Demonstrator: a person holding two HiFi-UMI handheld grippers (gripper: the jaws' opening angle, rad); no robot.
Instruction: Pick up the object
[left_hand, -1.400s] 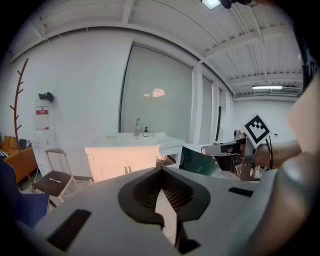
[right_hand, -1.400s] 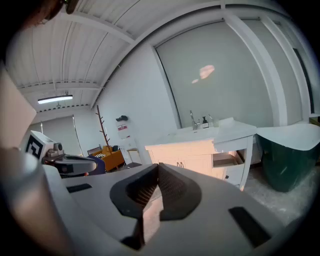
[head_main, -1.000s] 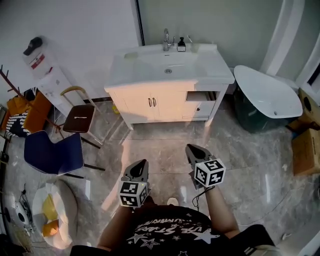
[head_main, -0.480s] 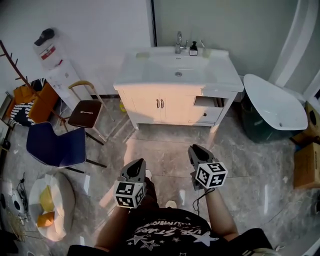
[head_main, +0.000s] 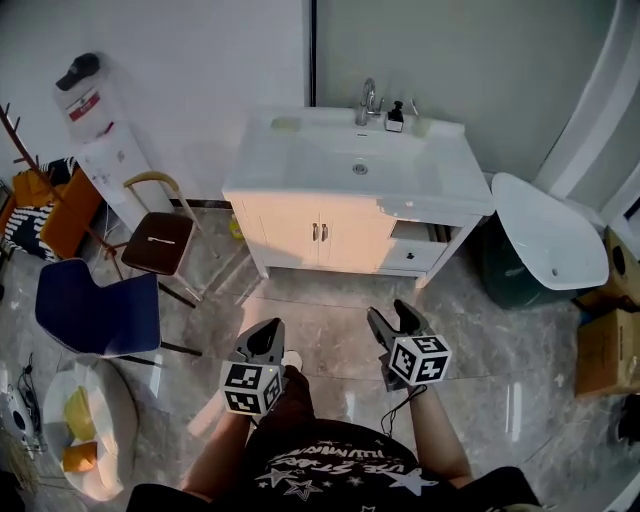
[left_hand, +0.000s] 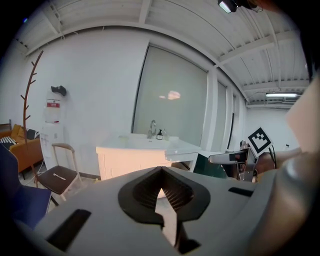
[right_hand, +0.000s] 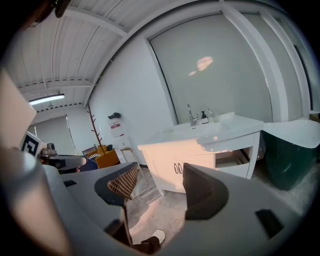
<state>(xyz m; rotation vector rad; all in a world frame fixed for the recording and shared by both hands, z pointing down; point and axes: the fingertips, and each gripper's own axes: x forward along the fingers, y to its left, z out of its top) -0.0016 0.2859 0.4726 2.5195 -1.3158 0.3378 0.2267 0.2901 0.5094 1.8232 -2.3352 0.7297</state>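
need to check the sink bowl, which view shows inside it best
Head view: it looks down into the sink bowl, drain visible. Both gripper views see the vanity side-on: only its countertop edge and faucet, none of the bowl's inside.

Bathroom setting (chair (head_main: 160, 243) nearby): sink vanity (head_main: 300, 222), faucet (head_main: 368, 100), white bathtub (head_main: 545, 235), marbled floor (head_main: 520, 345).

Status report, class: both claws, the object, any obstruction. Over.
Left claw shut, empty. Right claw just opening, nothing between. Nothing held yet. Sink cabinet ahead, untouched.
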